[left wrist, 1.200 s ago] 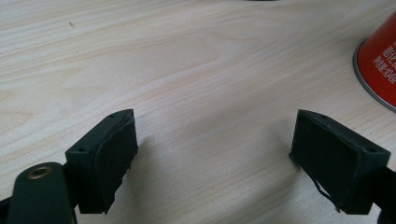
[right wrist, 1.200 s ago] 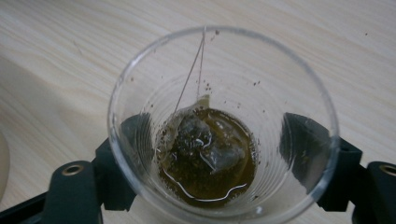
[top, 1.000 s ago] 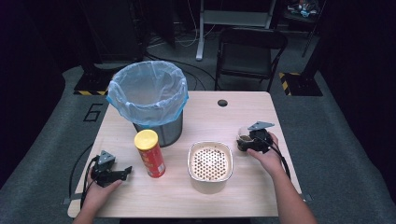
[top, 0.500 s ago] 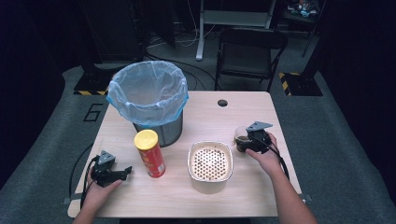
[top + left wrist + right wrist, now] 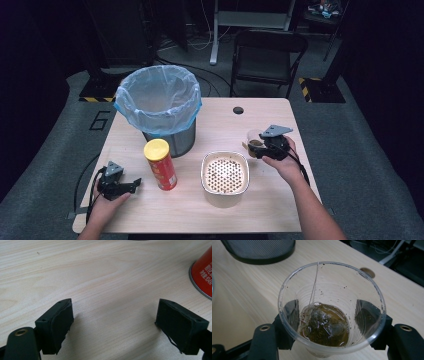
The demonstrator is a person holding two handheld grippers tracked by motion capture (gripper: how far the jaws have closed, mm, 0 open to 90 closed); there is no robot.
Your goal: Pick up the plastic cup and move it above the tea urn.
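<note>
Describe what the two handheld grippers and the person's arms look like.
Both the left gripper and the right gripper are black, each topped by a grey three-cornered plate and trailing a black cable. Their jaws are blocky with flat black pads. The forearms are bare, with no sleeves visible.

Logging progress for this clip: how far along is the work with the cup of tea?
Done: the right tool has closed on the clear cup, a pad against each side, as its jaws have just been closing. In hand: the cup with its teabag and brown liquid. Left: presumably emptying it over the strainer bowl or the lined bin. The left tool rests open on the table.
</note>
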